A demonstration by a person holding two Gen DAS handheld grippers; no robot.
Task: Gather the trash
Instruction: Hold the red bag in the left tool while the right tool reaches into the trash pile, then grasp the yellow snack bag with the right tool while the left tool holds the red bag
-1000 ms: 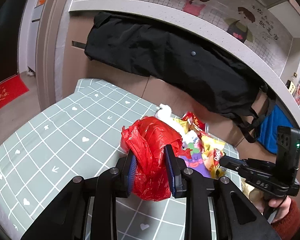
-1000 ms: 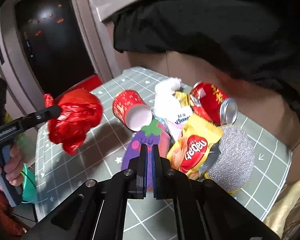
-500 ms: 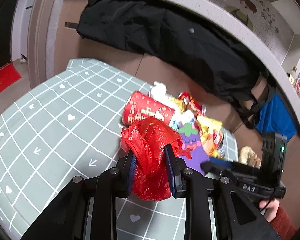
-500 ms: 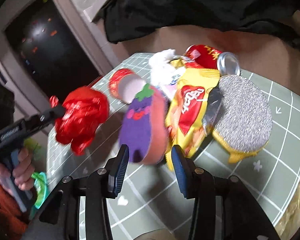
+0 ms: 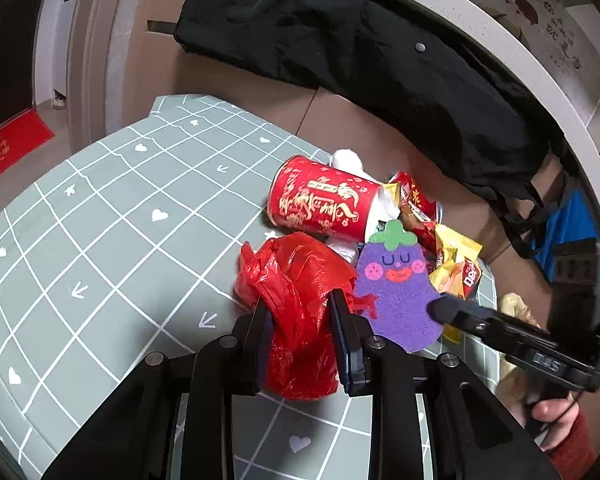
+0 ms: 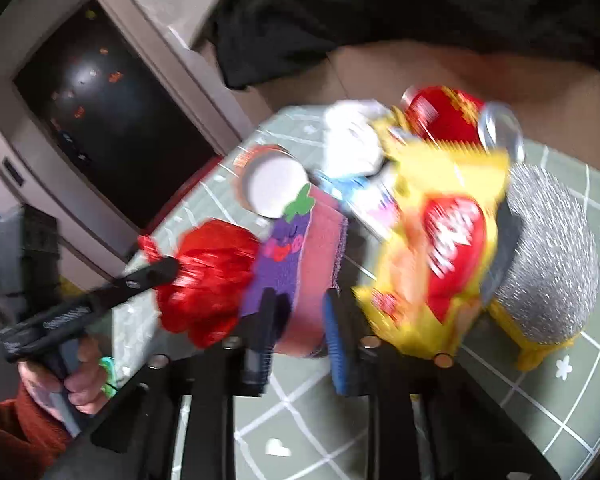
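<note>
Left gripper (image 5: 300,332) pinching crumpled red plastic bag (image 5: 296,280) | right gripper (image 6: 298,312) closing across purple eggplant-shaped sponge (image 6: 300,264), on edge between my jaws, long axis pointing away | bag mouth just left of sponge; short leftward carry, I judge.

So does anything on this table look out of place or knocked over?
Yes. The red paper cup lies on its side by the wrapper pile, and the red can behind it is tipped over too. The eggplant sponge stands on edge rather than lying flat.
</note>
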